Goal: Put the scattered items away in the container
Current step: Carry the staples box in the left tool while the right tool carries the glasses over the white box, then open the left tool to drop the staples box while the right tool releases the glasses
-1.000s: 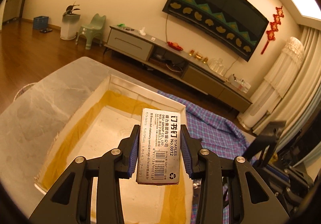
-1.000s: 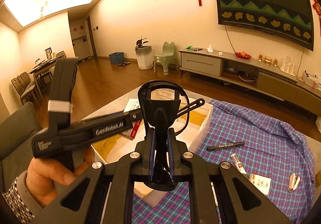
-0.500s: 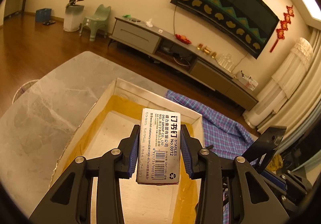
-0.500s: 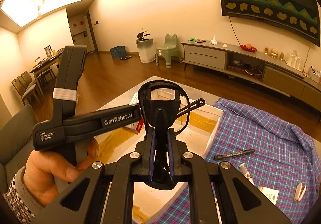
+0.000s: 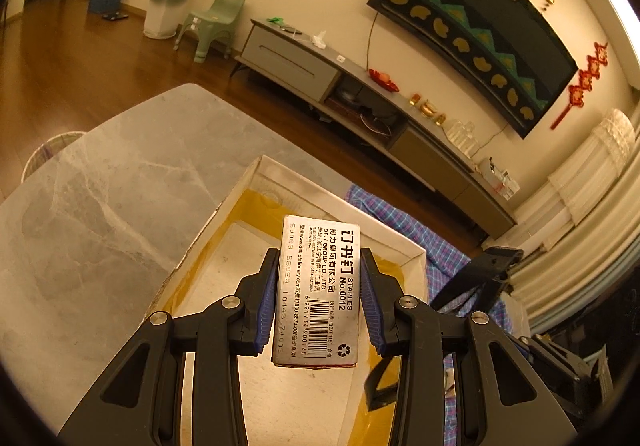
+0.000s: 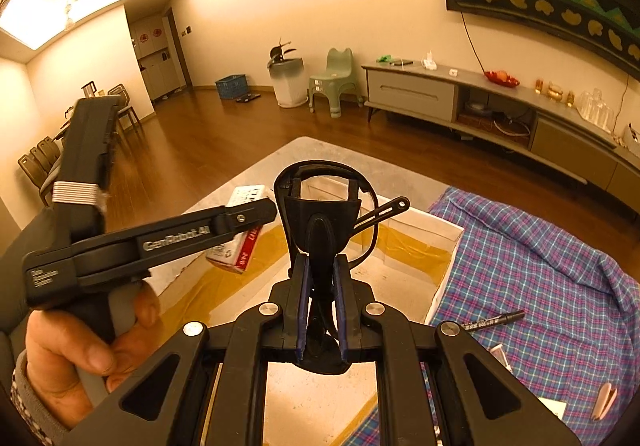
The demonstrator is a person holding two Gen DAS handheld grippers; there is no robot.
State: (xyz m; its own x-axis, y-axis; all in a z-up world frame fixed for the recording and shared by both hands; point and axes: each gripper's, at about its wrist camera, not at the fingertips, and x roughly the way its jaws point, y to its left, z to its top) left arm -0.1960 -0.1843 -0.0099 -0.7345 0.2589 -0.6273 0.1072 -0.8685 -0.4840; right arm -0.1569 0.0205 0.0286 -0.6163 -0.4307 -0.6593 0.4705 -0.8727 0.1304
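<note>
My left gripper (image 5: 319, 258) is shut on a silver-labelled staples box (image 5: 316, 286), gripped by its long sides between the blue pads. It hangs over the open white container (image 5: 328, 202), whose floor has yellow tape. In the right wrist view a hand (image 6: 72, 358) holds this left gripper (image 6: 264, 212) from the left, and the staples box (image 6: 240, 250) is over the container's left wall. My right gripper (image 6: 320, 262) is shut on a black plastic tool with a looped frame (image 6: 320, 214), above the container (image 6: 444, 246).
The container sits on a grey marble table (image 5: 120, 206). A plaid cloth (image 6: 540, 266) to its right carries a black marker (image 6: 492, 322), a small tube (image 6: 500, 354), a paper card (image 6: 554, 406) and a pale clip (image 6: 604, 400). A TV cabinet lines the far wall.
Both grippers have come forward and a little lower over the container with their items still held. The container now fills more of both views.
</note>
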